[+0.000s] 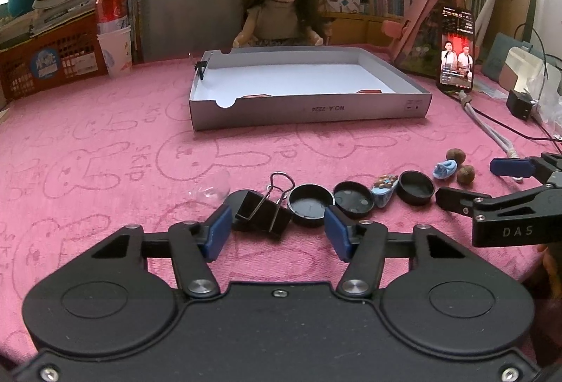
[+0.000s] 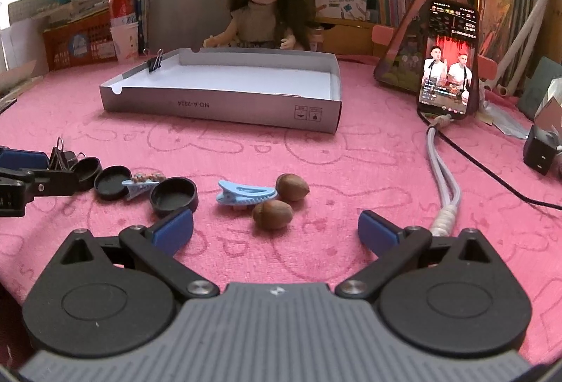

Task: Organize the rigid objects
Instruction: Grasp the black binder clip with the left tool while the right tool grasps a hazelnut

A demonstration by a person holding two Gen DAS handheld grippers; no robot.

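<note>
A row of small objects lies on the pink cloth. In the left wrist view my left gripper (image 1: 277,232) is open, its pads either side of a black binder clip (image 1: 261,211) and close to a black cap (image 1: 311,205). More caps (image 1: 353,198) (image 1: 416,187) and a bear hair clip (image 1: 385,189) lie to the right. In the right wrist view my right gripper (image 2: 275,232) is open just before two nuts (image 2: 273,214) (image 2: 292,187) and a blue hair clip (image 2: 246,194). A grey open box (image 1: 309,108) (image 2: 217,108) stands behind, with a small binder clip (image 2: 154,64) on its left wall.
A doll (image 1: 281,13) sits behind the box. A phone (image 2: 448,66) leans at the right with a cable (image 2: 442,178) across the cloth. A charger block (image 2: 539,152), orange crate (image 1: 52,62), cups (image 1: 116,45) and books line the back.
</note>
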